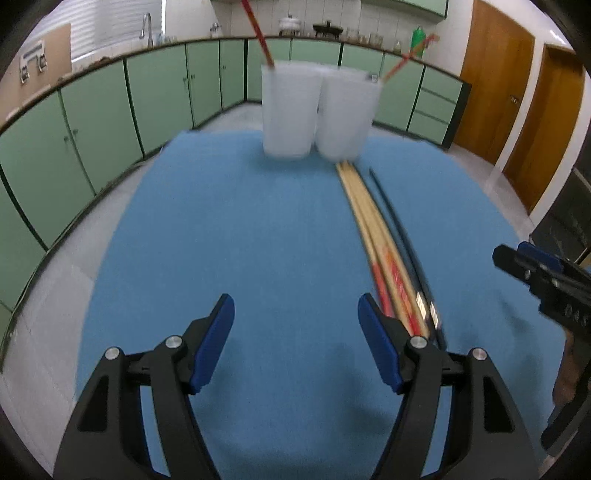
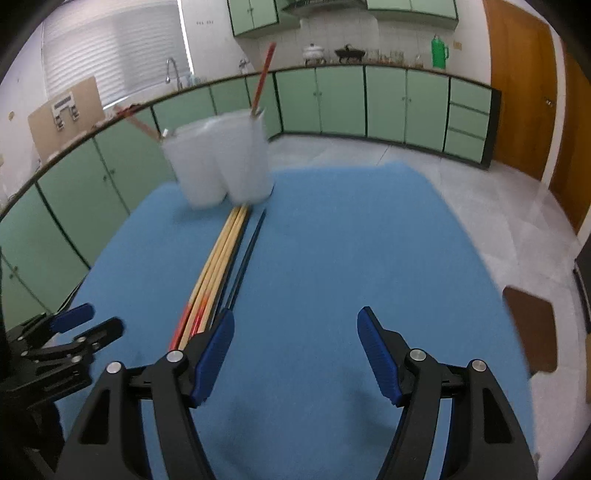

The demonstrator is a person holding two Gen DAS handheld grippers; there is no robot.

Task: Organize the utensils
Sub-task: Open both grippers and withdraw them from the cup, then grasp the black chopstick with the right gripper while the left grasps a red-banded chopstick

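Two white plastic cups (image 1: 314, 114) (image 2: 221, 162) stand side by side at the far end of a blue mat (image 1: 258, 240) (image 2: 351, 240). Each cup holds a red-ended chopstick (image 1: 258, 33) (image 2: 263, 75). A bundle of wooden chopsticks with red ends (image 1: 373, 236) (image 2: 216, 264) and dark chopsticks (image 1: 399, 225) (image 2: 247, 254) lies on the mat, pointing at the cups. My left gripper (image 1: 295, 325) is open and empty, just left of the bundle's near ends. My right gripper (image 2: 295, 336) is open and empty, just right of the bundle; it also shows in the left wrist view (image 1: 532, 266).
Green cabinets (image 1: 92, 122) (image 2: 369, 99) run along the walls under a counter with a faucet (image 1: 147, 26), pots and a green bottle (image 2: 439, 50). Wooden doors (image 1: 517, 96) stand at the right. A brown stool (image 2: 532, 328) sits right of the table.
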